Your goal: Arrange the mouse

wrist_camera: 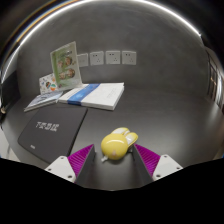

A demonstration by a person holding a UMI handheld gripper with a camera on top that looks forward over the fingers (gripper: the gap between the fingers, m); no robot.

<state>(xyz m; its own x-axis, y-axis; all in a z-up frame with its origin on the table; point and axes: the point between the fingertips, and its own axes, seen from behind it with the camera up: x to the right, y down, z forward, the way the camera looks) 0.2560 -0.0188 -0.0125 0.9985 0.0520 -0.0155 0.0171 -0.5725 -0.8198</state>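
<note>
A yellow mouse [116, 146] with pale ear-like bumps lies on the grey table [160, 115]. It sits between the tips of my gripper [115, 154]. The purple pads [83, 156] stand at either side of it with a gap on each side, so the fingers are open and the mouse rests on the table. A thin cord seems to trail from the mouse toward the left finger.
A black mouse mat with white lettering [47, 129] lies left of the fingers. A white book with a blue band [92, 95] lies beyond it, with leaflets [48, 92] and an upright picture card [65, 62] further left. A wall with paper sheets [105, 57] closes the back.
</note>
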